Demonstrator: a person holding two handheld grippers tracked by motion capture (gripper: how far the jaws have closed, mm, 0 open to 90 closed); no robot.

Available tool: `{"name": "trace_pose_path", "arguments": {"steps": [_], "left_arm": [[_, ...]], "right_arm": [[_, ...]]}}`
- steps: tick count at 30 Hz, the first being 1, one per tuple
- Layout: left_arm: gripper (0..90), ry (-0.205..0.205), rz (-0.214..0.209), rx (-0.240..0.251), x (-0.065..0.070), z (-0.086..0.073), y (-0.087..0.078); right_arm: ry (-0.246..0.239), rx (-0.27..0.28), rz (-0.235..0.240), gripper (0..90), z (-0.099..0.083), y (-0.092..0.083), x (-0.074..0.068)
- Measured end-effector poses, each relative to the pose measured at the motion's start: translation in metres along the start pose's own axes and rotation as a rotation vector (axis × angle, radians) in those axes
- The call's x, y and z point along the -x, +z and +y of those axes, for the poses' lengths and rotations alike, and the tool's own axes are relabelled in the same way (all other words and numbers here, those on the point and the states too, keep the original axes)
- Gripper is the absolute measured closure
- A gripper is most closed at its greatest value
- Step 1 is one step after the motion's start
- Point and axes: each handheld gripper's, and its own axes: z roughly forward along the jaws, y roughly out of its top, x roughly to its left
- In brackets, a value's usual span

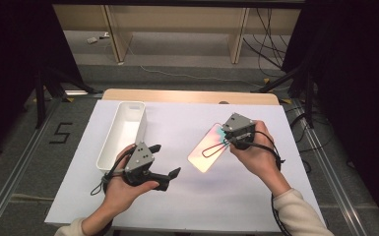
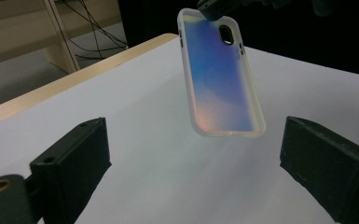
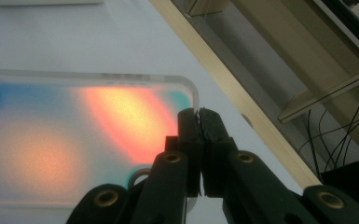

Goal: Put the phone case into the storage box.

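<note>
Right gripper (image 1: 226,139) holds iridescent phone case (image 1: 208,151) by one end above desk (image 1: 187,206). Left gripper (image 1: 166,162), jaws wide apart, beside white tray (image 1: 142,123).

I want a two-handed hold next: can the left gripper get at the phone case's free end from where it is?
Probably yes: the left gripper is open, and bare table lies between it and the phone case.
</note>
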Motion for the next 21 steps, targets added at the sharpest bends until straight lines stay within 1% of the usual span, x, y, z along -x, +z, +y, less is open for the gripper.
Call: {"name": "trace_pose_path", "arguments": {"steps": [1,2,4,5,6,8,9,10,12,13,15,16,17,18,20,21], "left_arm": [[8.2,0.017,0.004,-0.013,0.002,0.003,0.006],[9.0,0.017,0.004,-0.013,0.002,0.003,0.006],[9.6,0.029,0.010,-0.035,0.003,0.005,0.012],[10.8,0.023,0.026,-0.048,0.005,0.005,0.015],[13.2,0.021,0.019,-0.050,0.005,0.007,0.020],[13.4,0.019,0.018,-0.051,0.006,0.008,0.022],[13.8,0.030,0.016,-0.052,0.006,0.010,0.024],[15.1,0.022,0.016,-0.054,0.007,0.011,0.026],[15.3,0.028,0.017,-0.058,0.006,0.015,0.030],[16.4,0.026,0.014,-0.058,0.006,0.016,0.032],[21.9,0.018,0.017,-0.063,0.006,0.018,0.037],[21.9,0.018,0.018,-0.067,0.006,0.019,0.039],[27.8,0.008,0.022,-0.068,0.006,0.019,0.041],[30.4,0.003,0.029,-0.073,0.006,0.021,0.044],[36.3,0.004,0.031,-0.074,0.006,0.022,0.046],[38.5,0.009,0.047,-0.080,0.007,0.023,0.048]], "right_arm": [[-0.008,0.007,0.001,89.0,0.003,-0.001,-0.002],[-0.008,0.007,0.001,89.0,0.003,-0.001,-0.002],[-0.015,0.015,0.003,89.0,0.006,-0.002,-0.005],[-0.016,0.017,0.001,89.0,0.008,-0.002,-0.006],[-0.024,0.024,0.006,89.0,0.010,-0.001,-0.009],[-0.027,0.025,0.007,89.0,0.011,-0.001,-0.011],[-0.031,0.028,0.008,89.0,0.012,-0.001,-0.012],[-0.040,0.034,0.012,89.0,0.014,-0.002,-0.014],[-0.033,0.035,0.011,89.0,0.015,-0.002,-0.016],[-0.040,0.038,0.016,89.0,0.016,-0.002,-0.017],[-0.045,0.043,0.013,89.0,0.018,-0.003,-0.019],[-0.045,0.043,0.013,89.0,0.018,-0.003,-0.019],[-0.049,0.044,0.017,89.0,0.019,-0.004,-0.021],[-0.051,0.048,0.011,89.0,0.019,-0.004,-0.021],[-0.057,0.047,0.014,89.0,0.020,-0.004,-0.023],[-0.056,0.047,0.012,89.0,0.020,-0.004,-0.024]]}}
